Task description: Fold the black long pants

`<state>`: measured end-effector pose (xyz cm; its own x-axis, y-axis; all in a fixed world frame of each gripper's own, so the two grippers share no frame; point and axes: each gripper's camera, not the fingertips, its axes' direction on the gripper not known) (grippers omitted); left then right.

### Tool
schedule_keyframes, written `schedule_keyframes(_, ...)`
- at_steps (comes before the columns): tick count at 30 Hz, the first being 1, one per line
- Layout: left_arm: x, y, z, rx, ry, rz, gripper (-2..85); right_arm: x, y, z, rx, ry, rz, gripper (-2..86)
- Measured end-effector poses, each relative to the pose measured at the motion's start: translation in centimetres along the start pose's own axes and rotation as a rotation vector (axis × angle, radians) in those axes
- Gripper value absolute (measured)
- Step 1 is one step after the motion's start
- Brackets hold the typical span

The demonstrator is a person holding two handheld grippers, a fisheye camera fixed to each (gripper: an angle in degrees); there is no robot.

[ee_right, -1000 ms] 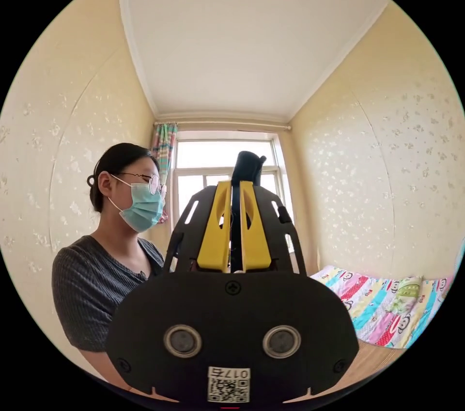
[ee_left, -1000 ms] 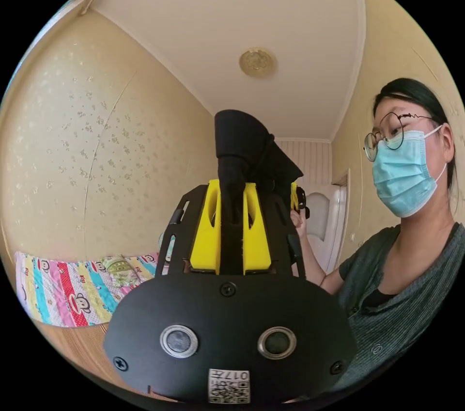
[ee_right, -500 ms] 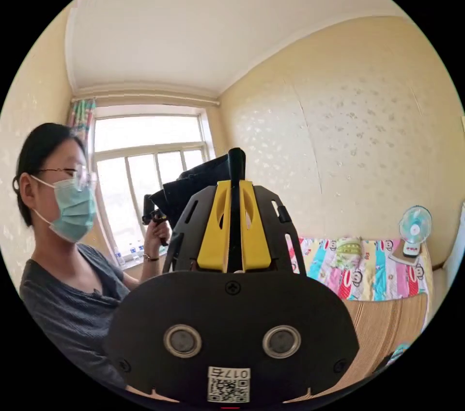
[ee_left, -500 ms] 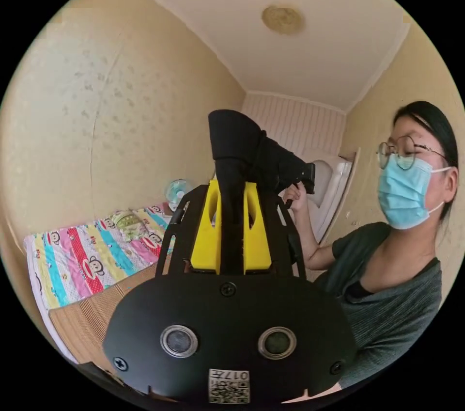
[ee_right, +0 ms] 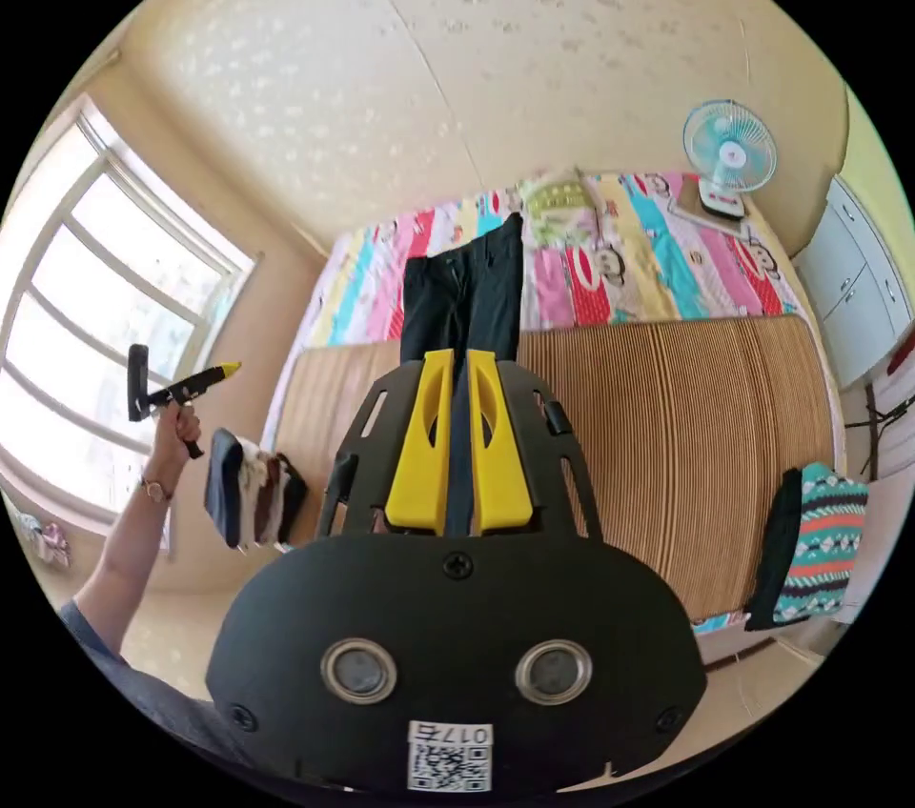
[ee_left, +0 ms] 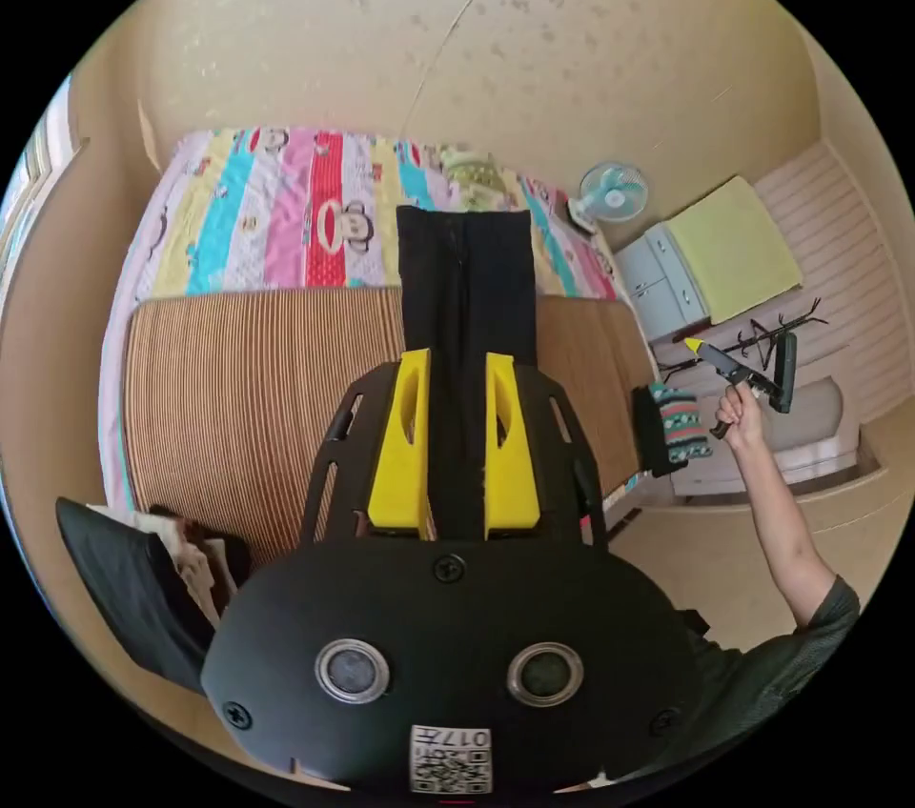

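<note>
1. Now both my grippers are raised over the mat, so the pants hang straight down toward it.
2. My left gripper is clamped on black cloth.
3. My right gripper pinches cloth too, its jaws nearly together.
4. I judge lowering the pants flat onto the mat comes next.
</note>
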<state>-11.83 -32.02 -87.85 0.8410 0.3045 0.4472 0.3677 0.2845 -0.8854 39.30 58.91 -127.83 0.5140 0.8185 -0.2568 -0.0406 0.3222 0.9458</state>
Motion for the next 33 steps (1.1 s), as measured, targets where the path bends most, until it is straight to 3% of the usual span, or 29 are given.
schedule_keyframes(2,-5.5,4.6,8.5,-0.243,0.081,-0.122,9.7,1.5,4.5,5.4,-0.169,0.072,0.006,2.1)
schedule_keyframes(6,-9.7,10.5,15.9,-0.394,0.198,-0.236,10.6,5.4,13.9,11.9,-0.429,0.042,0.167,1.9)
schedule_keyframes(10,-9.4,12.1,20.3,-0.470,0.298,-0.205,12.5,7.5,17.2,12.1,-0.480,-0.036,0.352,1.7)
schedule_keyframes(15,-7.3,10.8,23.3,-0.586,0.263,-0.098,13.4,8.3,17.6,11.5,-0.466,-0.138,0.567,1.1)
schedule_keyframes(20,-9.3,8.6,25.0,-0.794,0.205,-0.145,1.0,7.8,15.7,11.5,-0.462,-0.235,0.648,0.6)
schedule_keyframes(22,-10.6,7.3,24.3,-0.792,0.309,-0.162,-0.2,7.6,14.8,11.5,-0.471,-0.242,0.656,0.5)
schedule_keyframes(24,-11.9,5.9,23.2,-0.763,0.561,-0.147,-0.6,7.4,13.6,11.3,-0.482,-0.255,0.663,0.4)
schedule_keyframes(26,-13.1,3.9,19.8,-0.571,1.099,-0.071,-0.8,7.3,12.7,11.1,-0.490,-0.259,0.670,0.4)
schedule_keyframes(28,-15.0,3.0,16.6,-0.363,1.397,-0.044,-0.9,7.4,11.9,10.9,-0.494,-0.259,0.685,0.3)
schedule_keyframes(30,-17.5,2.7,14.6,-0.271,1.381,-0.074,-0.9,7.7,11.0,10.6,-0.483,-0.268,0.708,0.3)
schedule_keyframes(33,-20.8,3.3,13.3,-0.317,0.992,-0.087,-0.9,8.3,10.2,10.7,-0.479,-0.270,0.755,0.4)
